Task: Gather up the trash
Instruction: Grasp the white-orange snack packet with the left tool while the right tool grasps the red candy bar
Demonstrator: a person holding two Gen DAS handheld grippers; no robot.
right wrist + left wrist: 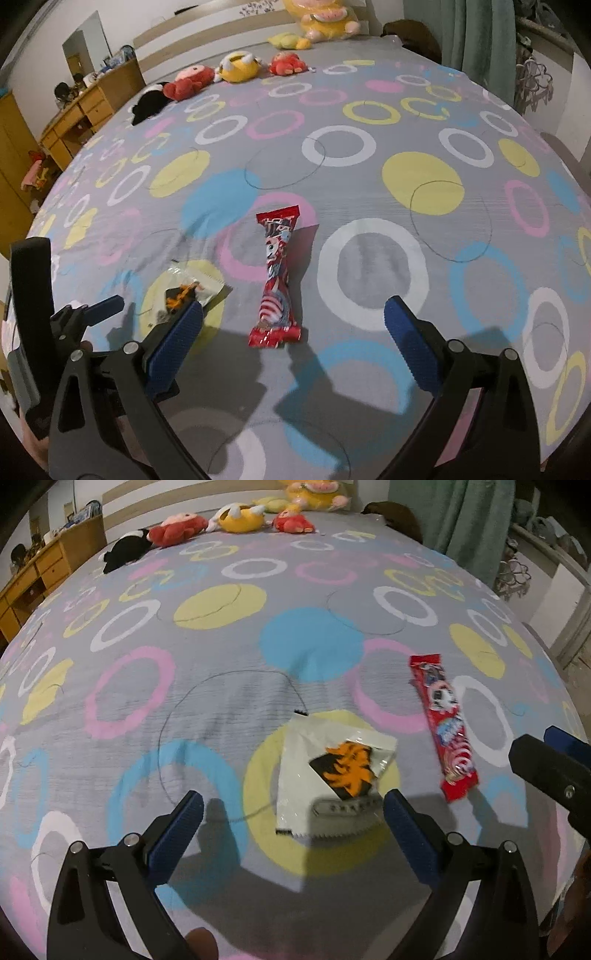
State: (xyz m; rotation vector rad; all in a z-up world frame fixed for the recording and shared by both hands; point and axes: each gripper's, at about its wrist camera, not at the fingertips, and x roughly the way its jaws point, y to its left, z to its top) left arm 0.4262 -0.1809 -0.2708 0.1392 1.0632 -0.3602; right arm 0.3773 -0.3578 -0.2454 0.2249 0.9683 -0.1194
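Both grippers hover over the bed (229, 701) with jaws spread wide and nothing between them, so the step in hand looks like the approach to two pieces of litter. The left gripper (293, 812) is lined up with the white wrapper (325, 775), which lies flat on a yellow ring of the sheet, just ahead of the fingertips and a little right of centre. To grasp it well, the person would likely need to lower one finger under an edge or pinch a raised corner, since a flat film on soft bedding gives little to bite on. The right gripper (293, 321) faces the red snack packet (276, 280), which lies lengthwise between the two fingers, its near crimped end closest; closing across its narrow middle seems the surest hold. The white wrapper is glossy, with a black-and-orange patch and a serrated near edge. The red packet is long and slim, printed with a cartoon figure, pinched at the waist and flared at both ends. Plush toys (236, 66) sit at the far end.
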